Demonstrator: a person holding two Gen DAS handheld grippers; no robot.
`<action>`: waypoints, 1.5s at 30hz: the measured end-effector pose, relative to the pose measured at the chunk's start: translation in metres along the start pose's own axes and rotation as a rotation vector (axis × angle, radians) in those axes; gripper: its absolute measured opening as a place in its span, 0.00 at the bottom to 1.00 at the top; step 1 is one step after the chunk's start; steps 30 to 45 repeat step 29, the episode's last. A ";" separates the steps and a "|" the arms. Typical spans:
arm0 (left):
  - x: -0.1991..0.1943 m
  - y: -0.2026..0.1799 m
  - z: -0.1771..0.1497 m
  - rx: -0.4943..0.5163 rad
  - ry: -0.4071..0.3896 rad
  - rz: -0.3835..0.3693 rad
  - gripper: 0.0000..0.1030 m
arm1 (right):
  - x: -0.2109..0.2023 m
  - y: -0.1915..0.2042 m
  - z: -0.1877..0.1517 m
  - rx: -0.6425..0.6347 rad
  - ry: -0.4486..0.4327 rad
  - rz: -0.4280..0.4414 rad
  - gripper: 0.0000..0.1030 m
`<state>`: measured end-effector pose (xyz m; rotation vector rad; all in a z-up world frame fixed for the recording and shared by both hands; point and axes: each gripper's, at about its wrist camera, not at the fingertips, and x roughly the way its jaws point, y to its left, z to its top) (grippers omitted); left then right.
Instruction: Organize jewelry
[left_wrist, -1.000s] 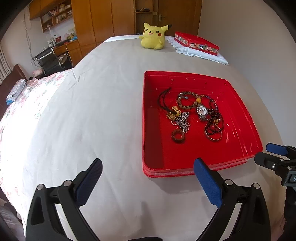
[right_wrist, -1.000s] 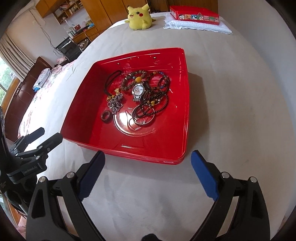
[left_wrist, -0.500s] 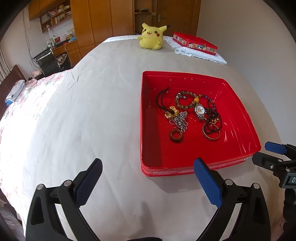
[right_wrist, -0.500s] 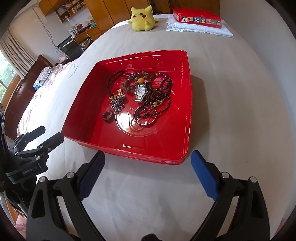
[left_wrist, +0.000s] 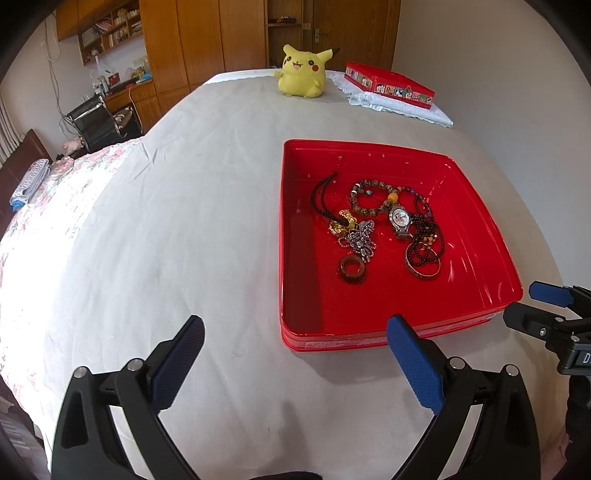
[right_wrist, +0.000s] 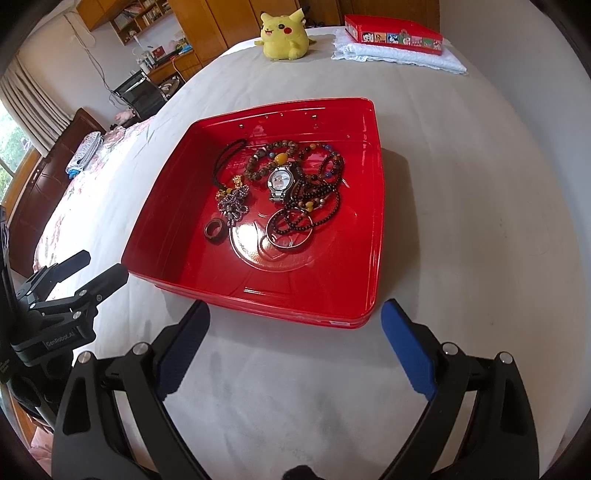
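Glossy red plastic is seen in the tray (right_wrist: 371, 206); matt cloth in the bedsheet (right_wrist: 461, 229); shiny metal in the watch (right_wrist: 279, 181).

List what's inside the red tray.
In the red tray: a wristwatch, brown bead bracelet, dark bead strands, thin bangle, brown ring, silver chain, and a gold charm on a black cord. The tangle hides anything beneath it.
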<state>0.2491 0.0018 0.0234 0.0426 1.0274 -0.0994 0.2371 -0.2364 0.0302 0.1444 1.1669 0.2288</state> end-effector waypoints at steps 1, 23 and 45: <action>0.000 0.000 0.000 -0.001 0.000 0.001 0.96 | 0.000 0.000 0.000 0.000 0.001 0.000 0.90; 0.001 -0.002 -0.001 0.010 0.004 0.000 0.96 | 0.005 -0.002 0.000 0.004 0.009 -0.002 0.90; 0.001 -0.002 -0.001 0.011 0.005 0.001 0.96 | 0.006 -0.002 0.001 0.004 0.007 -0.003 0.90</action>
